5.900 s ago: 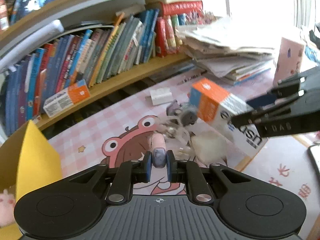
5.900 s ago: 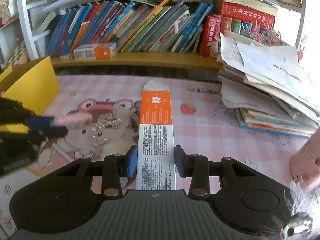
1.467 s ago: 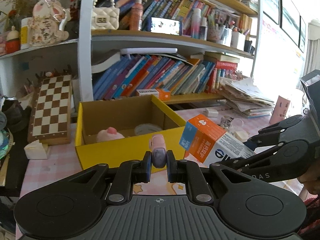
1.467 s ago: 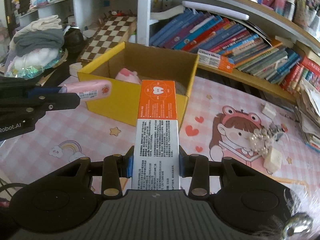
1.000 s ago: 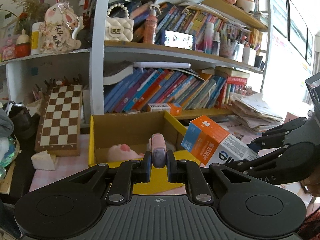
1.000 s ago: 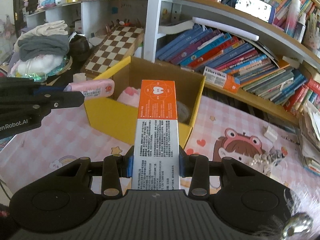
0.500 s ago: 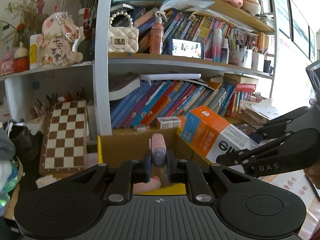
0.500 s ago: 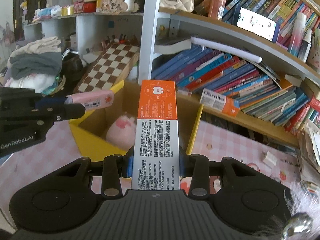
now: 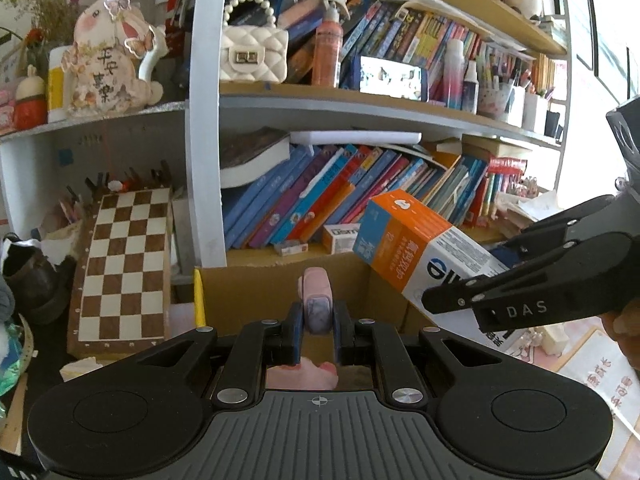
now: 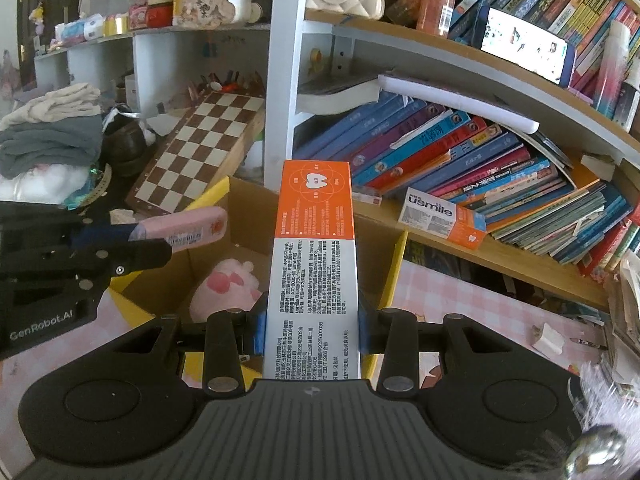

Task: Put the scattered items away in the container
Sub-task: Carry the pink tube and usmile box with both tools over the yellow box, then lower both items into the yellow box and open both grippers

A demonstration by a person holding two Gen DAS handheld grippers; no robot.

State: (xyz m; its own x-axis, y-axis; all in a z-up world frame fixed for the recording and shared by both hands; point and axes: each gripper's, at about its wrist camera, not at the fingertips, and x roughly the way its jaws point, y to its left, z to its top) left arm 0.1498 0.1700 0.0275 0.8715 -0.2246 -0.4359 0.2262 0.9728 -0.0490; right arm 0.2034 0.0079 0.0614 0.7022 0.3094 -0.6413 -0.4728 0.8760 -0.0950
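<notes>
Carrying two items at once, one per claw, for a single trip to the container. Left claw [image 9: 316, 322] pinching a small pink tube [image 9: 317, 300] by its tail, leaving the length free to drop. Right claw [image 10: 312, 332] clamping an orange-and-white toothpaste box [image 10: 314, 256] lengthwise, nose aimed forward. Both hanging over the open yellow cardboard box [image 10: 394, 276], with a pink plush toy [image 10: 228, 288] lying inside.

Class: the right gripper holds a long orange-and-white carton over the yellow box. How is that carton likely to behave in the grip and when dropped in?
The carton, gripped low by the right gripper, keeps straight, flat faces: probably stiff. It juts far forward unsagging, so likely light. Flat-sided, it should land flat, not roll.
</notes>
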